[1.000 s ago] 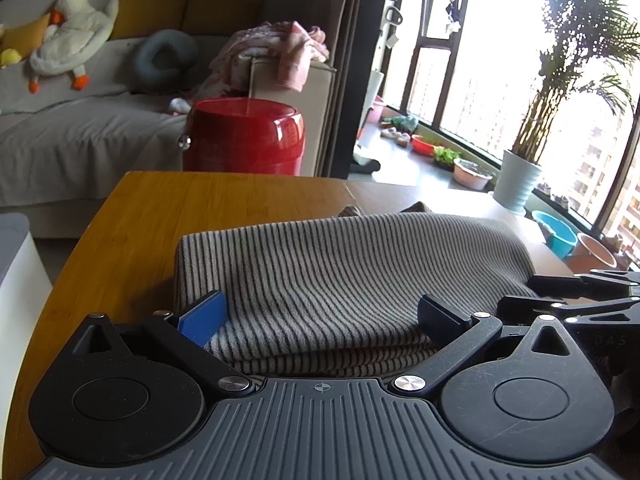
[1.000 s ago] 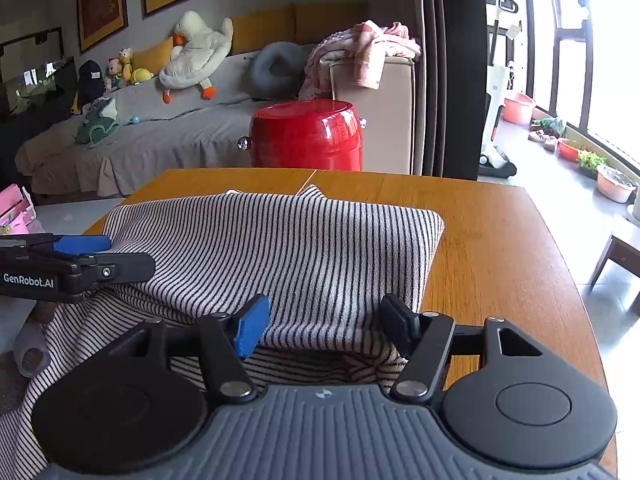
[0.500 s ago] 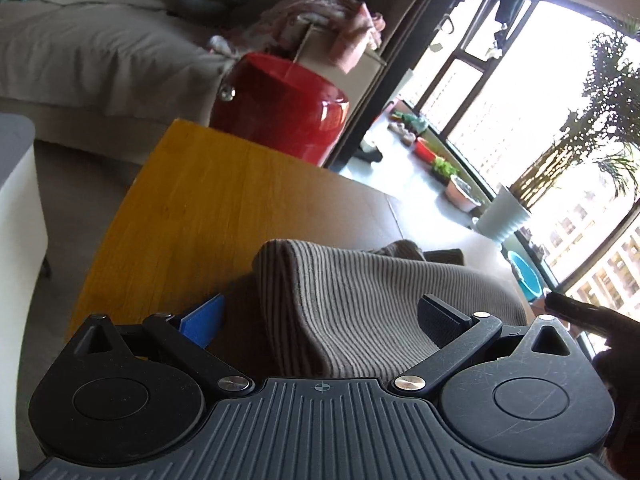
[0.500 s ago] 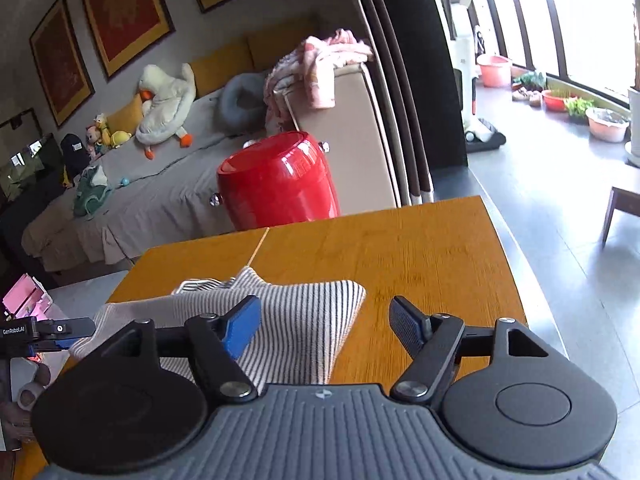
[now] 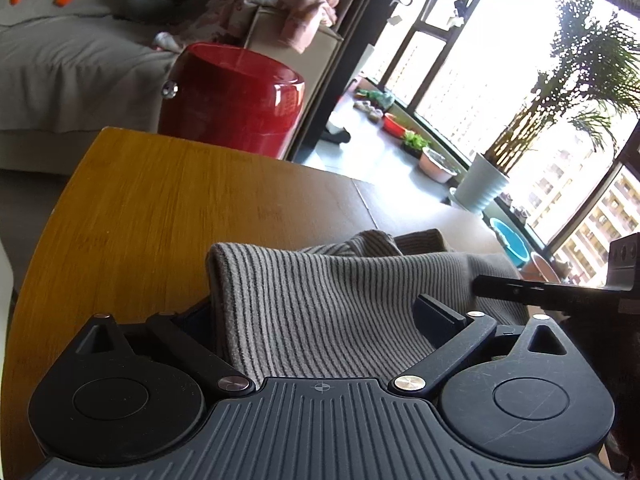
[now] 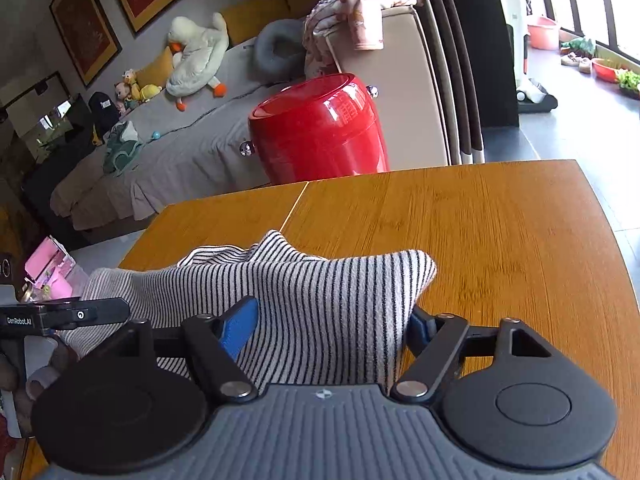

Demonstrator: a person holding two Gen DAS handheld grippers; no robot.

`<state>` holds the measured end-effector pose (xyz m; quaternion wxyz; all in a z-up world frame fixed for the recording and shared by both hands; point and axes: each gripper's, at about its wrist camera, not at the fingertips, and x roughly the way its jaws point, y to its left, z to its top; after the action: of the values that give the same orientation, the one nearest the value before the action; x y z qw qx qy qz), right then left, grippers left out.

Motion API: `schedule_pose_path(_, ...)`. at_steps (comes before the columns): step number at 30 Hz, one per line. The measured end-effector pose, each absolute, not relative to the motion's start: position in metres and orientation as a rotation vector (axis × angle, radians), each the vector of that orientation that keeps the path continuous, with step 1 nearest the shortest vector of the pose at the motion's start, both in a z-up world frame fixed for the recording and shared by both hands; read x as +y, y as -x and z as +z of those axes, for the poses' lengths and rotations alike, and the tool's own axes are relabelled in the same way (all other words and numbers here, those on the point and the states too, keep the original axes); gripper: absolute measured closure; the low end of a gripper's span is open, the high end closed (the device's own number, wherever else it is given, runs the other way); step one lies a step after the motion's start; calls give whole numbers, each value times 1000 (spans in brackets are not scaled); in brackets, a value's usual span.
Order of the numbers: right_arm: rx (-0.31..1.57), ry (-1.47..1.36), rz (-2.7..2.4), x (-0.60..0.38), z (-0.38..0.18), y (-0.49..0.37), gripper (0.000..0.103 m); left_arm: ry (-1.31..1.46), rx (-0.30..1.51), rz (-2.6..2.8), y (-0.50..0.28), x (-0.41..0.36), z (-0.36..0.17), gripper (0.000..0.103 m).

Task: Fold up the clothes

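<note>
A striped grey-and-black garment (image 5: pixel 328 300) lies folded at the near edge of the wooden table (image 5: pixel 180 200); it also shows in the right wrist view (image 6: pixel 320 300). My left gripper (image 5: pixel 316 312) is open, its jaws wide on either side of the garment's left end, cloth between them. My right gripper (image 6: pixel 332 324) is open too, its jaws either side of the garment's right end. The right gripper's finger shows in the left wrist view (image 5: pixel 532 290); the left gripper's finger shows in the right wrist view (image 6: pixel 68 314).
A red round stool (image 6: pixel 320 128) stands just beyond the table's far edge, with a sofa (image 6: pixel 180 136) behind it. The table's right edge (image 6: pixel 600 220) drops to the floor. A potted plant (image 5: pixel 484 184) and bowls stand by the window.
Both grippers have pulled back toward the near edge and tilted. The garment now looks smaller and more bunched between the jaws. Both stay open.
</note>
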<state>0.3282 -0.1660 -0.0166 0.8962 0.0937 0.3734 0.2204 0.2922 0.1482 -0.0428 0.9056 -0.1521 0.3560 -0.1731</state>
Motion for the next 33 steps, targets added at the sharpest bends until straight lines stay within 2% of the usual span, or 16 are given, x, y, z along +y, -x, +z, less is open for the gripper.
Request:
schedule_pose_path(1, 774, -188, 448, -164, -16, -332, 51, 310, 731, -359, -294, 147, -43, 30)
schedule_pose_path(4, 772, -185, 423, -159, -16, -345, 66, 311, 724, -346, -307, 146, -44, 43)
schedule_pose_path(5, 767, -187, 417, -160, -15, -350, 69, 321, 725, -341, -313, 148, -44, 45)
schedule_pose_path(7, 743, -187, 407, -162, -8, -352, 80, 352, 721, -335, -320, 153, -41, 56)
schedule_pose_path(10, 674, -176, 425, -166, 16, -340, 84, 363, 675, -351, -311, 158, -23, 67)
schedule_pose_path(15, 543, -144, 476, -179, 63, -287, 85, 351, 564, -393, -259, 163, 12, 70)
schedule_pose_path(20, 449, -66, 500, -184, 87, -214, 86, 291, 493, -418, -186, 158, 36, 71)
schedule_pose_path(27, 418, 29, 532, -189, 84, -121, 87, 190, 509, -414, -97, 147, 36, 70)
schedule_pose_path(30, 476, 103, 528, -191, 64, -87, 85, 182, 568, -425, -71, 146, 20, 67)
schedule_pose_path(33, 571, 132, 517, -201, 39, -60, 81, 179, 637, -442, -54, 148, 1, 53)
